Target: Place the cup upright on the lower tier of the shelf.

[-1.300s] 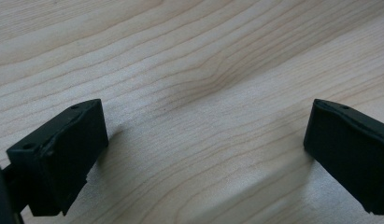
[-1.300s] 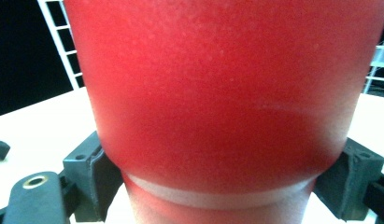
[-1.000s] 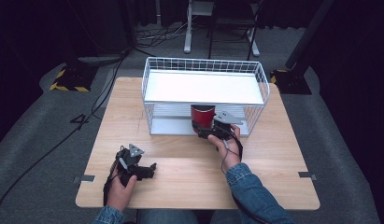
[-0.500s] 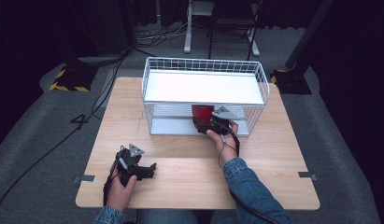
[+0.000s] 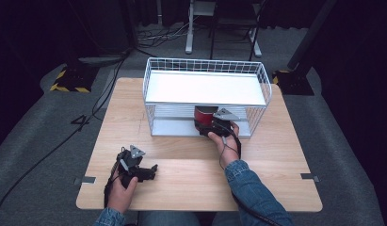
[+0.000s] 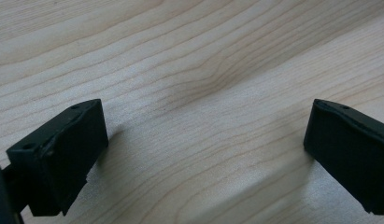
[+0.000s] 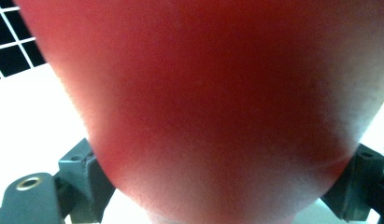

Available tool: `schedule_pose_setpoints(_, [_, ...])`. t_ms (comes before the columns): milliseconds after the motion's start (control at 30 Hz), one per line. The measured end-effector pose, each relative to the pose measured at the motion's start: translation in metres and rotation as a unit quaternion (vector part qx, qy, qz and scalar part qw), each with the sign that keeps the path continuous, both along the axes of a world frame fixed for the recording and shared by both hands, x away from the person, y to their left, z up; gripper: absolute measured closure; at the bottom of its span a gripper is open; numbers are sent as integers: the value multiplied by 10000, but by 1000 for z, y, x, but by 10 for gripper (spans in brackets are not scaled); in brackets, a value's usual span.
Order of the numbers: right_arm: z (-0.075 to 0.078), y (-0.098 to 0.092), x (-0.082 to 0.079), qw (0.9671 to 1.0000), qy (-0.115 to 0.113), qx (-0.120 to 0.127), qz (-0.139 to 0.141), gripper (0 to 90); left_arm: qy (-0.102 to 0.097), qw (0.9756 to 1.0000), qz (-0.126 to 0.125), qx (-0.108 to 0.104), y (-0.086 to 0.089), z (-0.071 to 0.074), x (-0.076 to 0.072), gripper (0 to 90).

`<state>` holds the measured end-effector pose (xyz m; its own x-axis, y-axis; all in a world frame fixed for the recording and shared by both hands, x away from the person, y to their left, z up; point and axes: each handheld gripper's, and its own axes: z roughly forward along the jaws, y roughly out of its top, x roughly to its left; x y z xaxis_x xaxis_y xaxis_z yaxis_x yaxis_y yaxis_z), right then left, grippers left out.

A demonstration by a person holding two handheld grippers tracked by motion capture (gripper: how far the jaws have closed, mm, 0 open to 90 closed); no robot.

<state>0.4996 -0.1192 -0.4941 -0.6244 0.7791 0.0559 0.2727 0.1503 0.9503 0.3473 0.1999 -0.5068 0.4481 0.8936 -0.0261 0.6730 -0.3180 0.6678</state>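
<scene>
The red cup (image 5: 205, 114) is seen on the lower shelf of the white wire rack (image 5: 207, 88), at the far side of the counter (image 5: 181, 174). The right claw (image 5: 209, 126) is placed around the cup, its jaws having just been opening, though the pads appear pressed on its sides. The left claw (image 5: 151, 170) is rested on the near left of the counter, jaws held wide apart with nothing between them.

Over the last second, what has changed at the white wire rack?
The right gripper pushed the red cylindrical cup slightly deeper onto the lower shelf of the white wire rack, and its jaws have just been opening with the cup between them. The left gripper stayed open on the wooden table.
</scene>
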Motion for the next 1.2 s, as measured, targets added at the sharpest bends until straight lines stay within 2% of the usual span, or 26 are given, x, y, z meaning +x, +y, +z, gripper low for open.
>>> schedule_pose_setpoints(100, [0, 2, -1, 9999, -15, 20, -106, 126, -1, 10000, 0, 0, 0, 0, 0, 1])
schedule_pose_setpoints(300, [1, 1, 0, 9999, -3, -31, -100, 126, -1, 10000, -1, 0, 0, 0, 0, 1])
schedule_pose_setpoints(467, [3, 2, -2, 9996, -31, -238, -133, 138, -1, 10000, 0, 1, 0, 0, 0, 1])
schedule_pose_setpoints(500, [4, 1, -4, 9993, -42, -344, -146, 140, -1, 10000, 0, 0, 0, 0, 0, 1])
schedule_pose_setpoints(667, [5, -5, -10, 9990, -12, -422, -158, 150, 0, 10000, -3, 4, 0, 0, 0, 1])
schedule_pose_setpoints(1000, [7, -14, -15, 9991, 102, -410, -35, 147, -2, 10000, 1, 1, 0, 0, 0, 2])
schedule_pose_setpoints(1067, [7, -15, -13, 9992, 125, -384, -72, 138, -8, 10000, -7, 13, 0, 0, -1, 1])
schedule_pose_setpoints(1100, [6, -13, -12, 9993, 102, -315, -181, 146, 12, 10000, -15, -13, 0, 0, -1, 1])
schedule_pose_setpoints(1200, [5, -12, -10, 9993, 71, -294, -210, 151, 7, 10000, -26, -8, 0, 0, -2, 1])
